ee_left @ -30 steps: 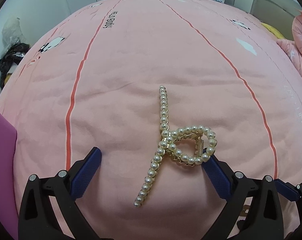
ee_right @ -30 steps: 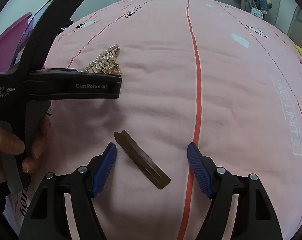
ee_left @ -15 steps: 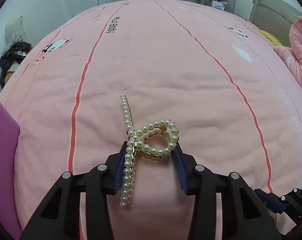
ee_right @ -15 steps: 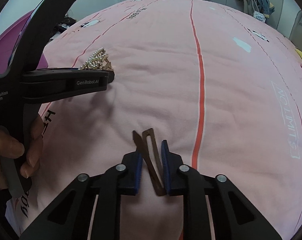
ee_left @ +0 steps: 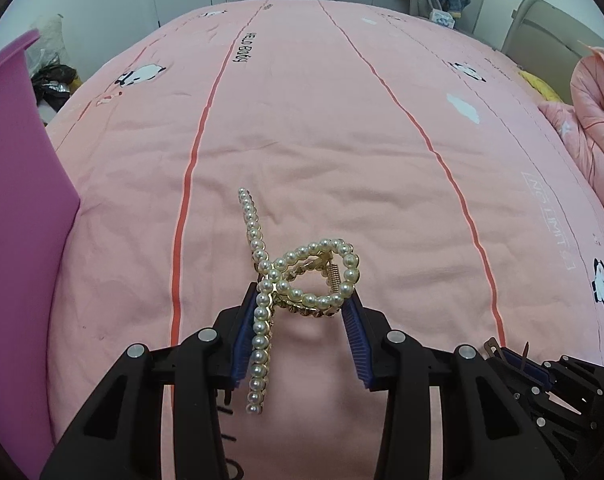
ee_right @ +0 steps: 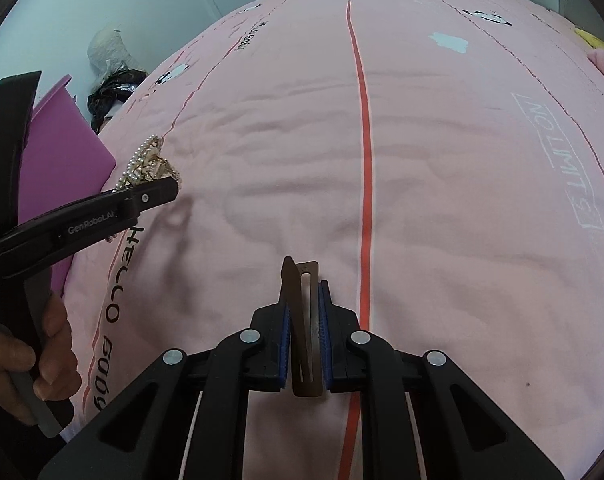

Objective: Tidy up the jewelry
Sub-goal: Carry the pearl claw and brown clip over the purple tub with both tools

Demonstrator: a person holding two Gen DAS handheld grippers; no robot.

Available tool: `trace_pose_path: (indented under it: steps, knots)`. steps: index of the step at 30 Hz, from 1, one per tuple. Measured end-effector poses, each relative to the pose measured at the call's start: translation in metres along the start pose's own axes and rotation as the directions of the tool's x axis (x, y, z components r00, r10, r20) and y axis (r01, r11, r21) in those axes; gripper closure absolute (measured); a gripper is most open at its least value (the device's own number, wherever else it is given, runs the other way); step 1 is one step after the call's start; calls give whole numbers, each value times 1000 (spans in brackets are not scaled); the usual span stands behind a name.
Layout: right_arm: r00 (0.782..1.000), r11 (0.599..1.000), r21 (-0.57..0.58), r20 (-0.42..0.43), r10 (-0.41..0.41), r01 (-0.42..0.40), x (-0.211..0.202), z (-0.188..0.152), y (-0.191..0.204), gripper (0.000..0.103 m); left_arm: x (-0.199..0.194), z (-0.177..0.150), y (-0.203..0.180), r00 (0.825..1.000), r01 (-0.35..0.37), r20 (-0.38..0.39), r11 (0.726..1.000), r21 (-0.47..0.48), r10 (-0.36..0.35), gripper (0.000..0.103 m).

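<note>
The left gripper is pinching a gold claw hair clip studded with white pearls between its two blue-padded fingers. The pads are pressing on the clip's looped hinge end, while its long pearl bar is crossing over the left finger and reaching both ahead of and behind the pads. The clip is hanging clear above the pink bedsheet with red stripes, casting a shadow on the fabric below it.

The right gripper is squeezing a flat brown snap hair clip tightly between its pads. That clip is standing on edge, its slotted tip poking forward past the fingertips and its wide end sitting back between the pads, also lifted off the bedsheet.

Counted: two grippers, two hair clips, one in each. A hand is gripping the left gripper's handle, seen from the right wrist camera.

Across the bedsheet, the middle and far parts are lying bare, with only soft wrinkles, giving wide room ahead and to the right. At the bedsheet's left edge, a magenta plastic bin is standing with its wall near the left gripper. At the bedsheet's far right edge, a pink quilt is bunching up.
</note>
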State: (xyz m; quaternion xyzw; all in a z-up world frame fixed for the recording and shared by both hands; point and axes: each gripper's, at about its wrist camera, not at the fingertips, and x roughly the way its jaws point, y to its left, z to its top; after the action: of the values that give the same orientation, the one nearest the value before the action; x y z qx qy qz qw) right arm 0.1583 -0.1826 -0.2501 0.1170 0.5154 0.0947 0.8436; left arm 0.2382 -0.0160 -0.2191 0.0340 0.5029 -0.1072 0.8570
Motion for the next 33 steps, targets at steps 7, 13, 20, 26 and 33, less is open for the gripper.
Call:
trace_pose_path:
  steps: [7,13,20,26,33]
  knots:
    - [1000,1000,-20,28,-9,10,-43,-20,9,91,-60,-19,9,999,3,42,999,-34,-1,63]
    - [998,999,-42,60,1,1,-80,-33,24,91,-118,-41,3,996,12,90,999,-36,-9,63]
    - [994,996,-86,98,41,-33,-123,-43,55,91,-186,-67,3,991,4,131,999,-47,2,63]
    - [987,986,-151,129,95,-75,-158,-38,95,91,-238,-74,29,984,-6,176,994,-109,25,63]
    - [970,959,-245,153,186,-145,-185,-14,161,91,-295,-73,80,964,-76,236,979,-189,121,63]
